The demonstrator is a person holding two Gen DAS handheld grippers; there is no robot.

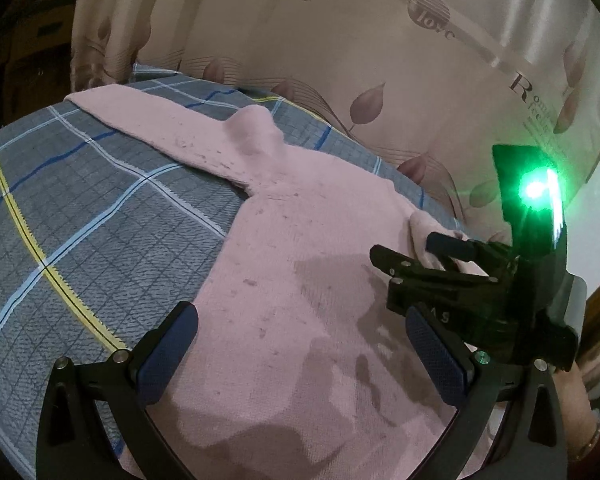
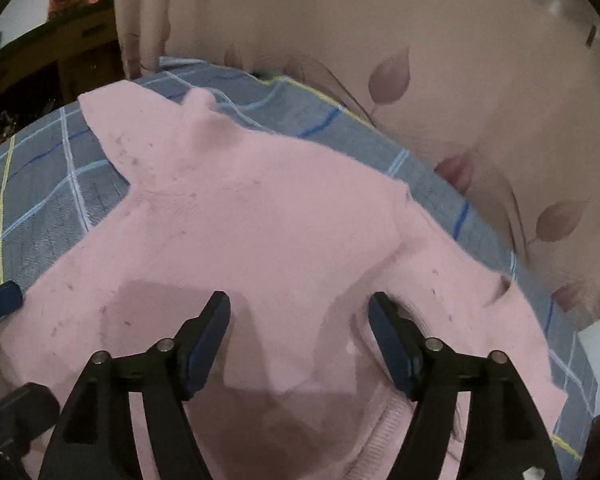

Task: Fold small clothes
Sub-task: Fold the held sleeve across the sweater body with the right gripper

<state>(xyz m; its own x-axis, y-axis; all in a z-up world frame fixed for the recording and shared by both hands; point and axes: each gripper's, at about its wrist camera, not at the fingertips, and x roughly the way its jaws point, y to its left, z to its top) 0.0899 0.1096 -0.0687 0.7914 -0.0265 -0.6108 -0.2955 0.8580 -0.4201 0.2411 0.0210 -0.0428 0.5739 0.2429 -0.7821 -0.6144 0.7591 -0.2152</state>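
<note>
A pink knitted sweater (image 1: 284, 264) lay spread on the grey plaid bedsheet (image 1: 80, 208), one sleeve stretched toward the far edge. The left gripper (image 1: 300, 348) and the right gripper (image 2: 300, 336) both hovered over it, jaws wide and holding nothing.

Dim indoor light, green glare on the right gripper (image 1: 440, 258), motion-blurred right view, fisheye-bent edges.
</note>
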